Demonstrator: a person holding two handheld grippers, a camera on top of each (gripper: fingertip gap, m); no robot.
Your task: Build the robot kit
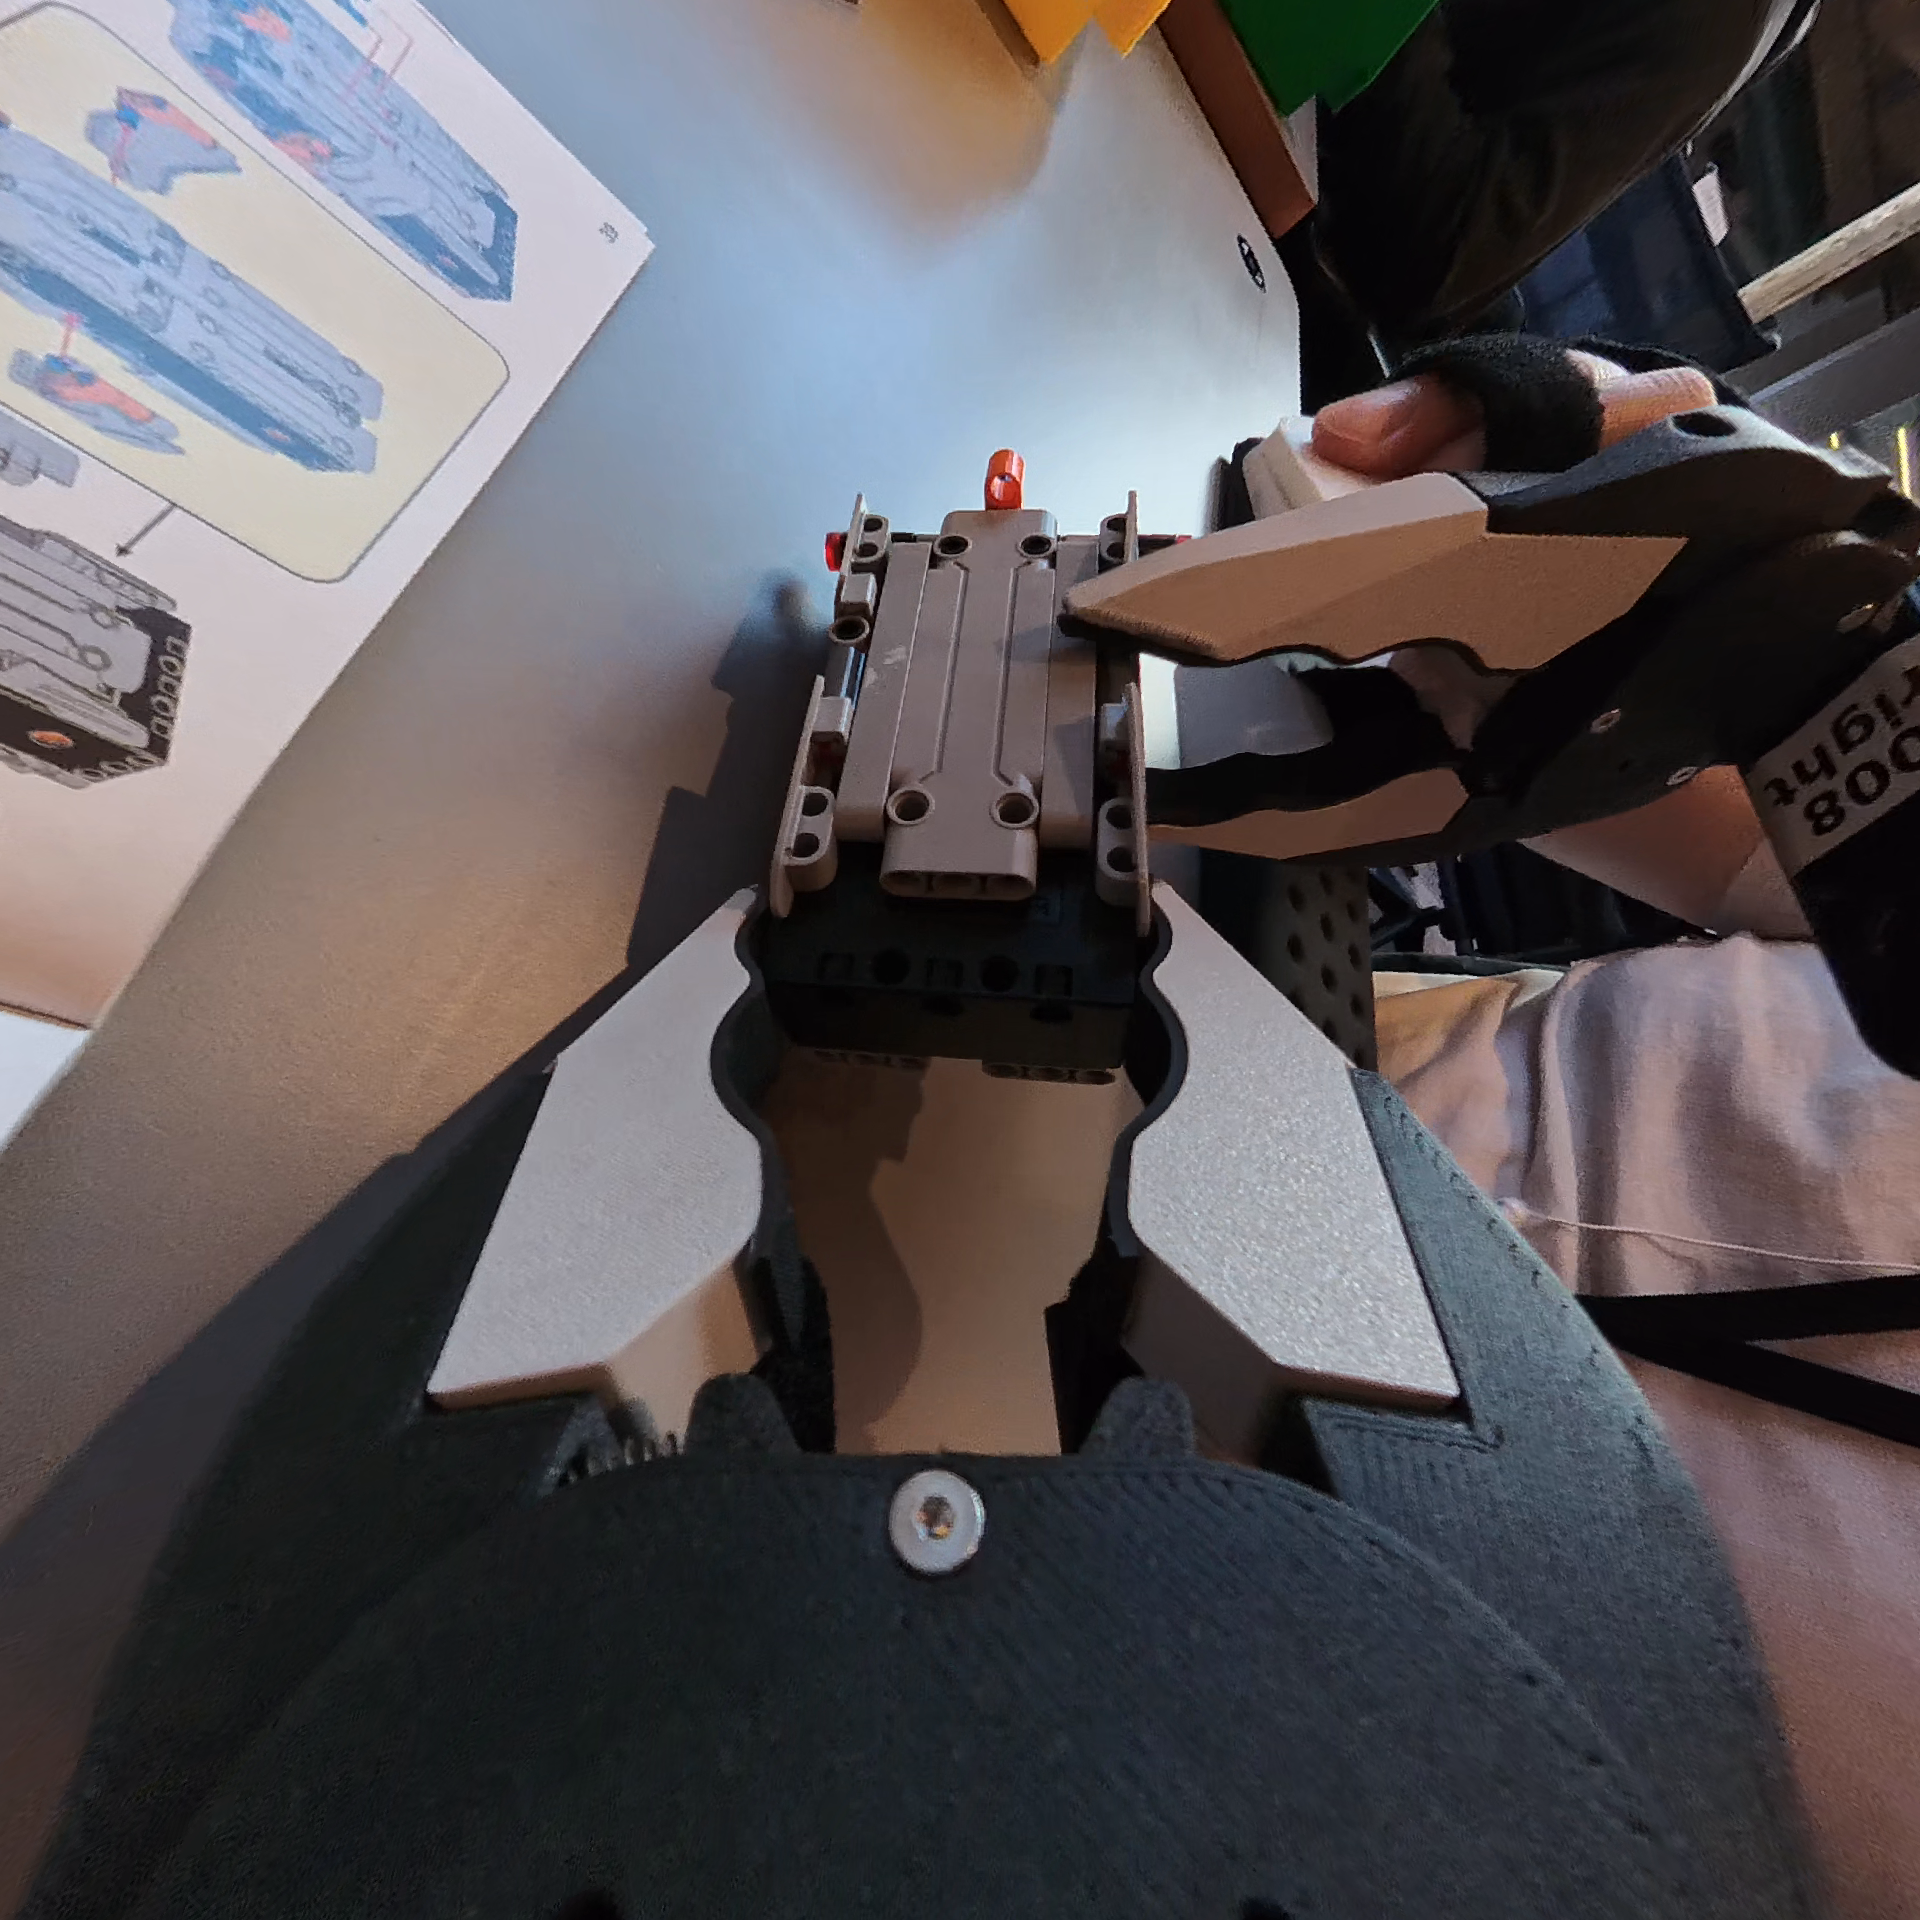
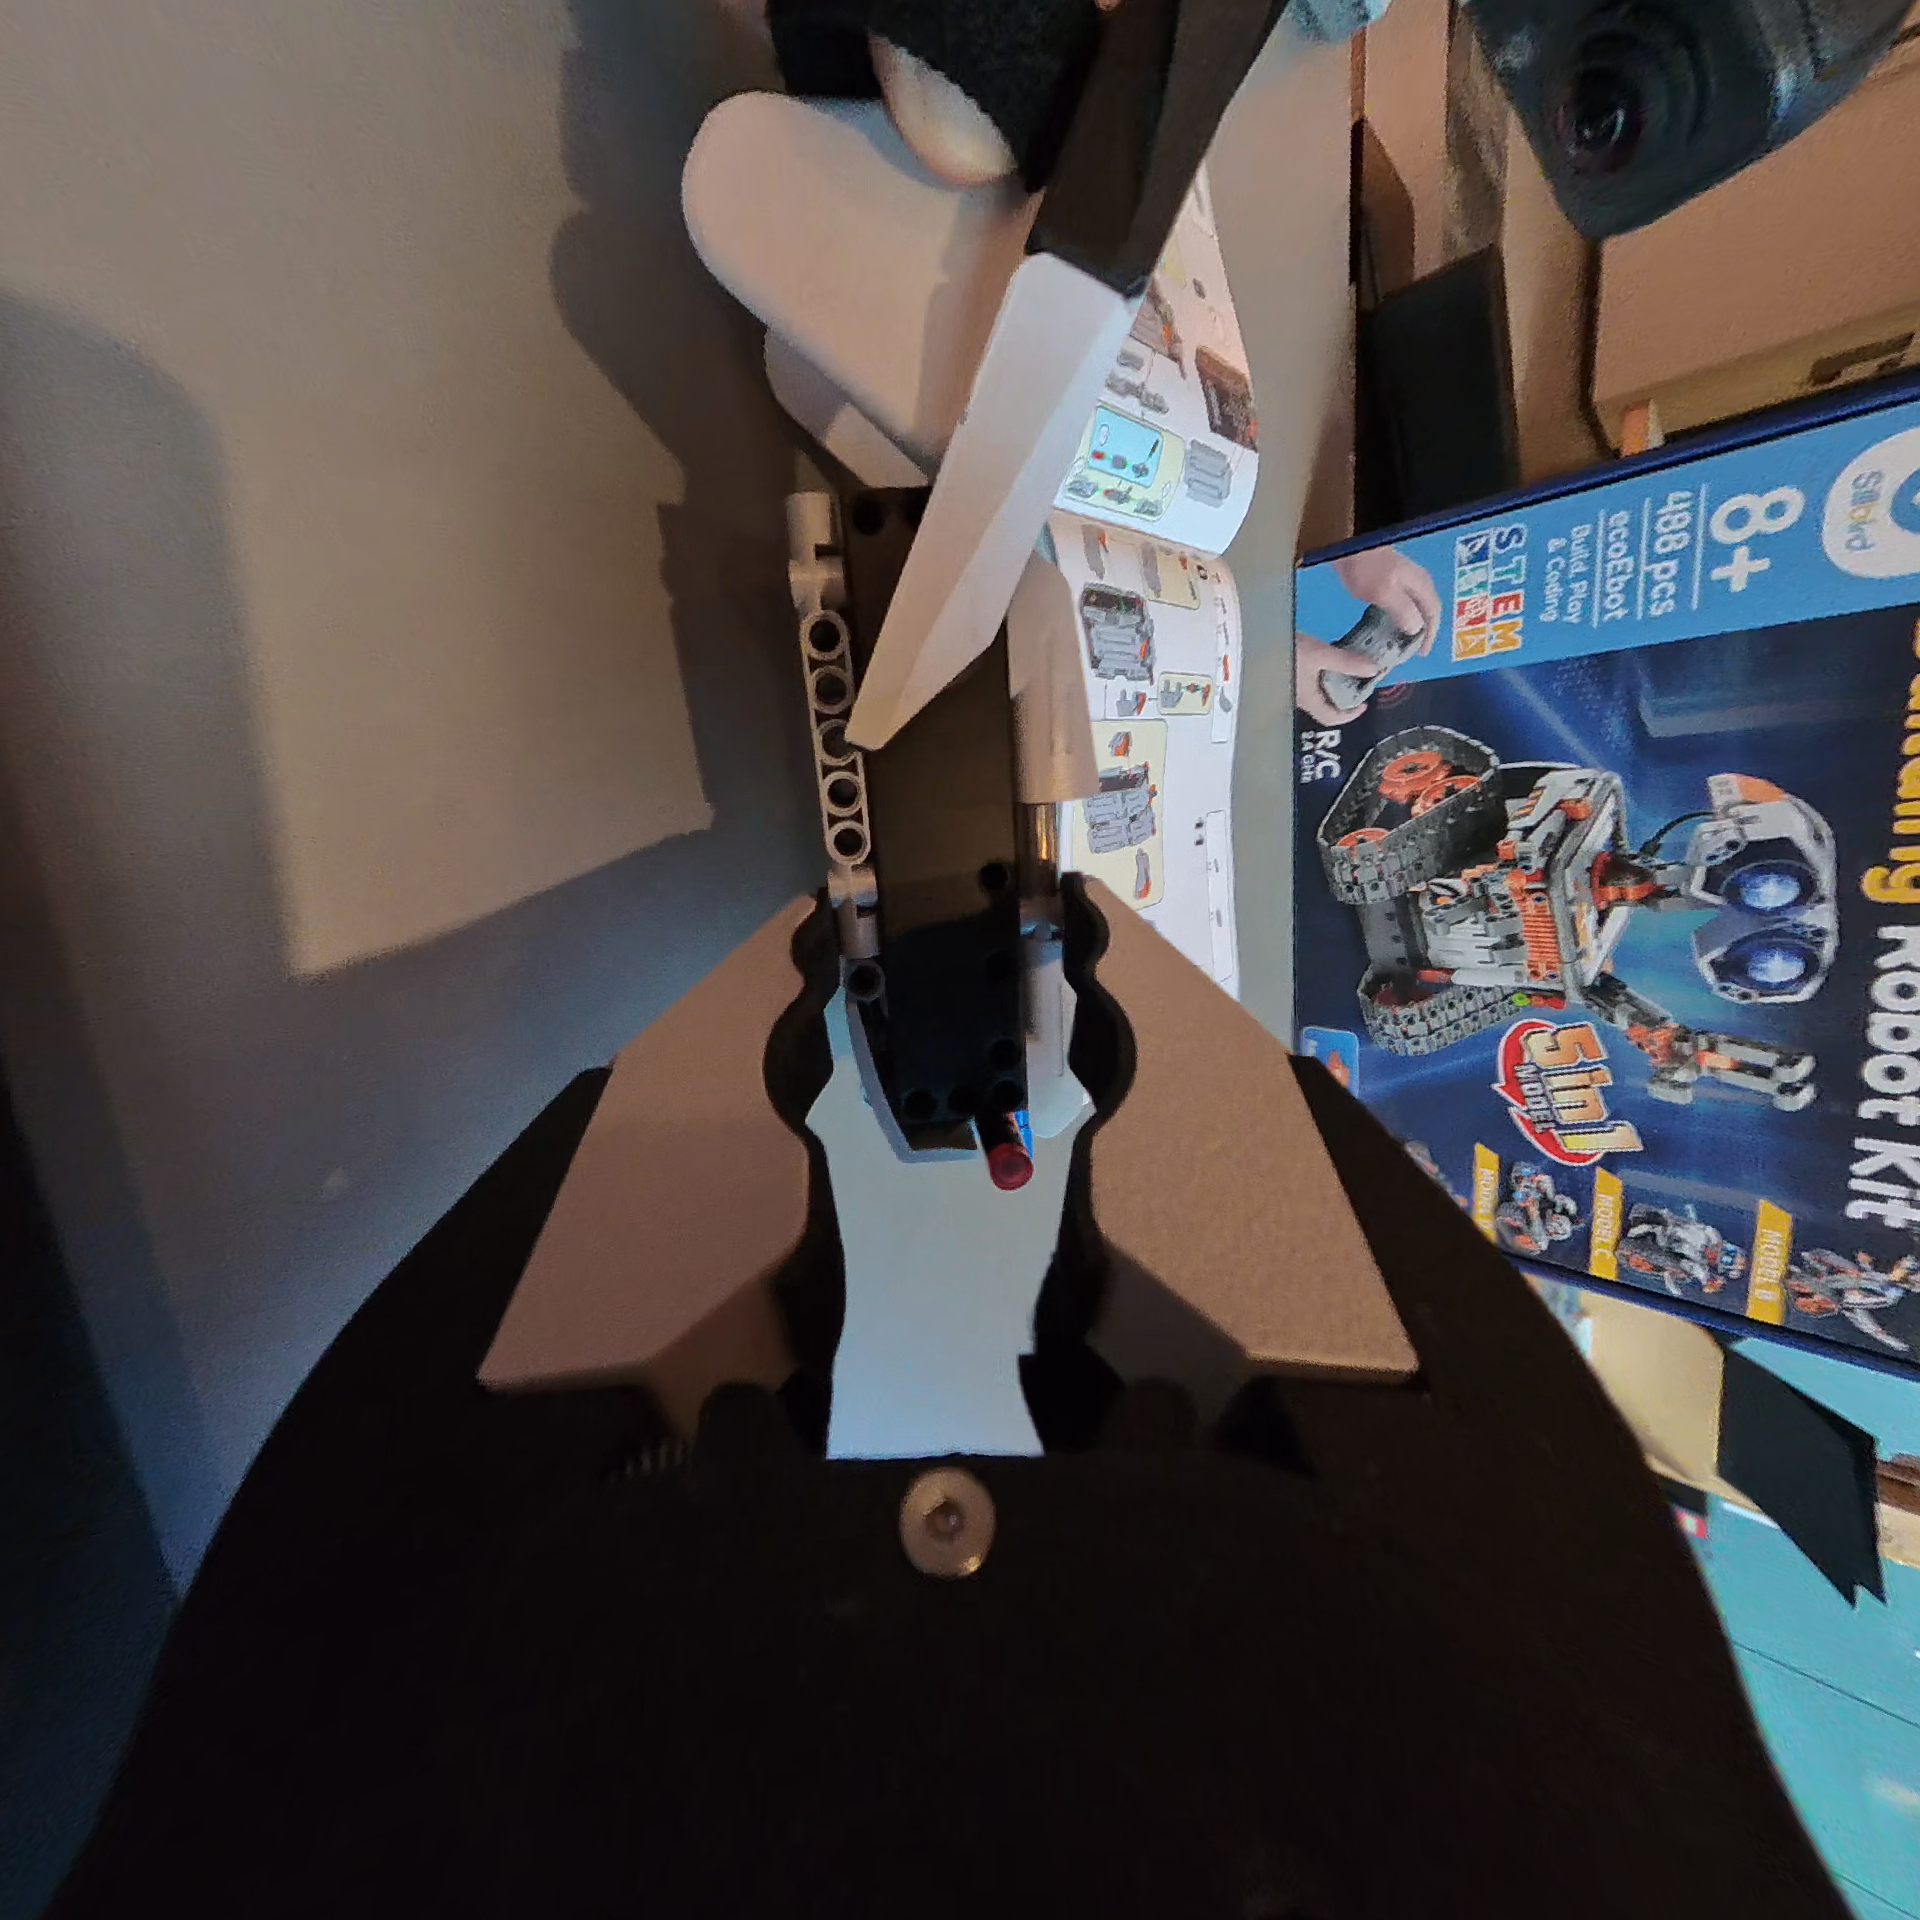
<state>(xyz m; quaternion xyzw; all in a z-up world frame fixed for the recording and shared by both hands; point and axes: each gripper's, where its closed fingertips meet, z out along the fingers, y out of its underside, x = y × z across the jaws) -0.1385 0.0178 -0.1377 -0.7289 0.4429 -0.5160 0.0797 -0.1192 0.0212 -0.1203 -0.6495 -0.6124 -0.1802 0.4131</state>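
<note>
A building-block model point(image 1: 966, 686), with grey panels on a black block, is held just above the table point(image 1: 935, 260). My left gripper point(image 1: 956, 914) is shut on its black near end. My right gripper point(image 1: 1112, 722) reaches in from the right and clamps the model's right side, one finger over the top and one below. In the right wrist view the model point(image 2: 935, 935) is edge-on between my right gripper point(image 2: 945, 904). A white finger point(image 2: 987, 499) of the left gripper lies across it. An orange pin point(image 1: 1003, 478) and a red pin point(image 2: 1006, 1155) stick out of the model.
An open instruction booklet point(image 1: 260, 312) lies on the table at the left; it also shows in the right wrist view point(image 2: 1153, 623). A blue kit box point(image 2: 1610, 883) stands to the right. Yellow and green pieces point(image 1: 1320, 42) lie at the table's far edge. A person's leg point(image 1: 1610, 1091) is at the right. The tips of both grippers are at nearly the same place.
</note>
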